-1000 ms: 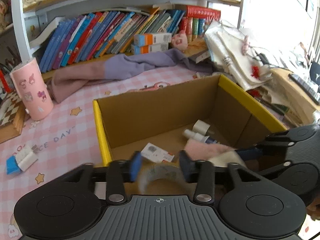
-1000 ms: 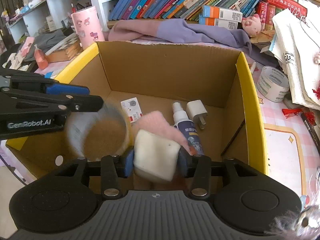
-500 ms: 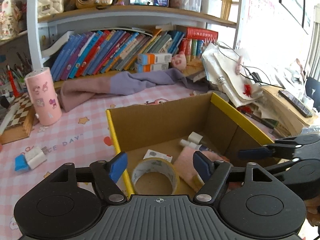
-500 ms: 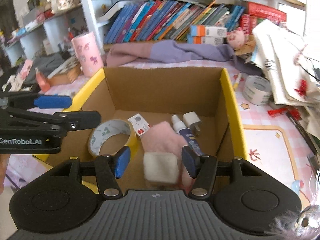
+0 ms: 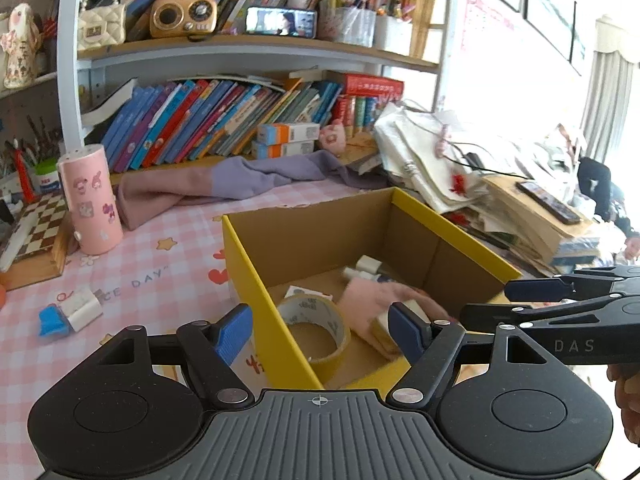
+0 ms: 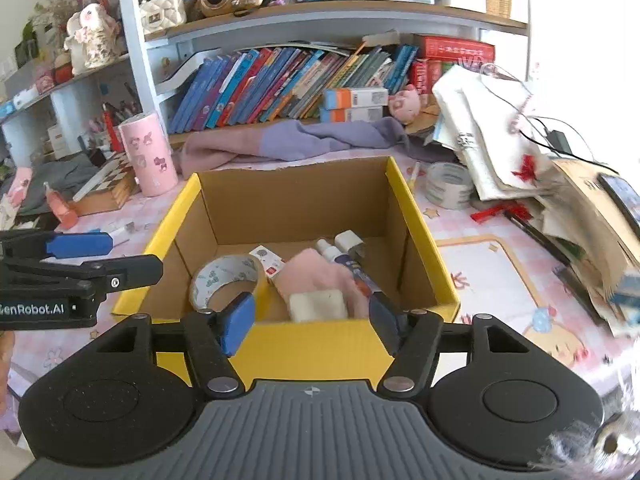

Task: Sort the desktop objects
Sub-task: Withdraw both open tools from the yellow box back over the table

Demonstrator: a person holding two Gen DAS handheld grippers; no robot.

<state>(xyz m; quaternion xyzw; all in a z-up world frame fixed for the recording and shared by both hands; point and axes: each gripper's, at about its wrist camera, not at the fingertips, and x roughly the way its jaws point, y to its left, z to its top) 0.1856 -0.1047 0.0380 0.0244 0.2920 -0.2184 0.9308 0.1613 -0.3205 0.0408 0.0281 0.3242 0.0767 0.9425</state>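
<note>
Pink checked desk [image 6: 472,256]: yellow box [image 6: 412,216] ahead of claw, pink cylinder [image 6: 149,154] far-left, tape roll [image 6: 448,185] far-right.

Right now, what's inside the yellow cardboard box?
The box holds a tape roll, small card, pink cloth with white sponge, spray bottle, and white charger. Anything under the cloth is hidden.

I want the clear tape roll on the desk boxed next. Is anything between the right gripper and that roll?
Yes. The open right gripper sits at the near wall of the cardboard box; the clear tape roll lies beyond the box's far right corner, so the box's right wall stands between them.
</note>
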